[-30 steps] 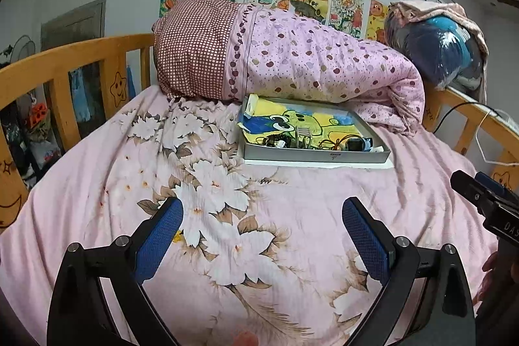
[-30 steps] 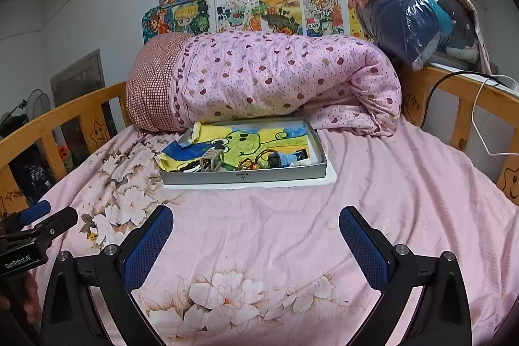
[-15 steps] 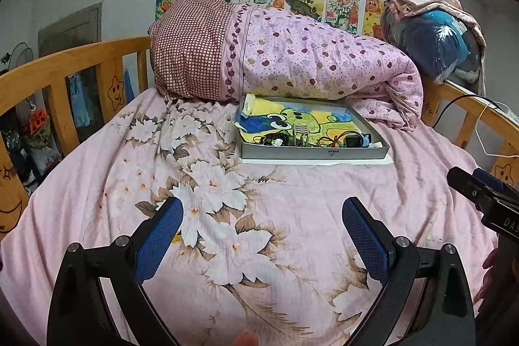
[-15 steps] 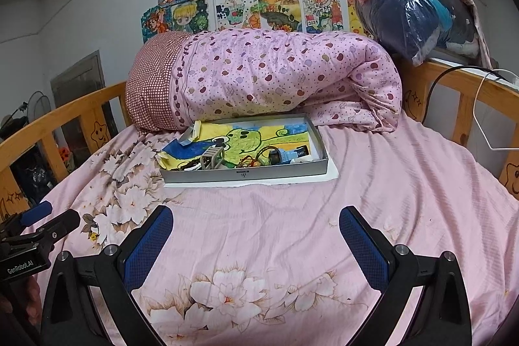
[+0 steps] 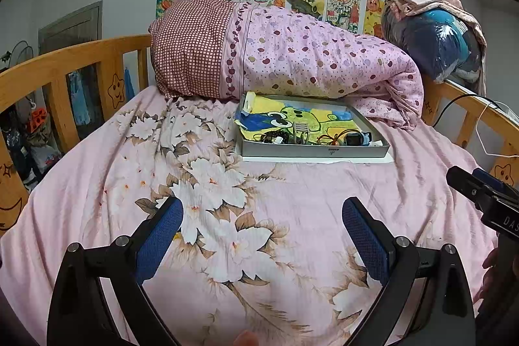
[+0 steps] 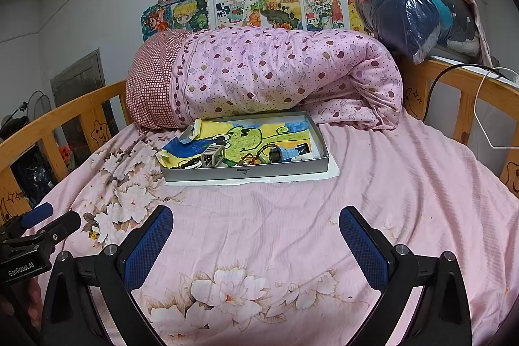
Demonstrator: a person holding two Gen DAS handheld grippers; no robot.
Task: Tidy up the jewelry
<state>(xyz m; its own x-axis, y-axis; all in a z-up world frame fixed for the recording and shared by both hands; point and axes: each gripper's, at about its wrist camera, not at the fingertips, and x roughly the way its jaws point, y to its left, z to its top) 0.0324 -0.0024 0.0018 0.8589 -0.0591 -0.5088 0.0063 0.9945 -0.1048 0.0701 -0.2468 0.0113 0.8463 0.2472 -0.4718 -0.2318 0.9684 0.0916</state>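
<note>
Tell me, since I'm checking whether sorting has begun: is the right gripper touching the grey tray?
Apart. The right wrist view shows the right gripper open over bare pink bedsheet, with a wide stretch of sheet between its fingertips and the grey tray.

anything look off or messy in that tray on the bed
Yes: the drawing lining the tray is crumpled and curls over the left rim, and the jewelry lies jumbled along the front wall. Nothing has spilled onto the bed.

Pink floral bed (image 5: 292, 200), white paper (image 6: 332, 172) under grey tray (image 6: 246, 172), rolled quilt (image 6: 275, 77) behind
</note>
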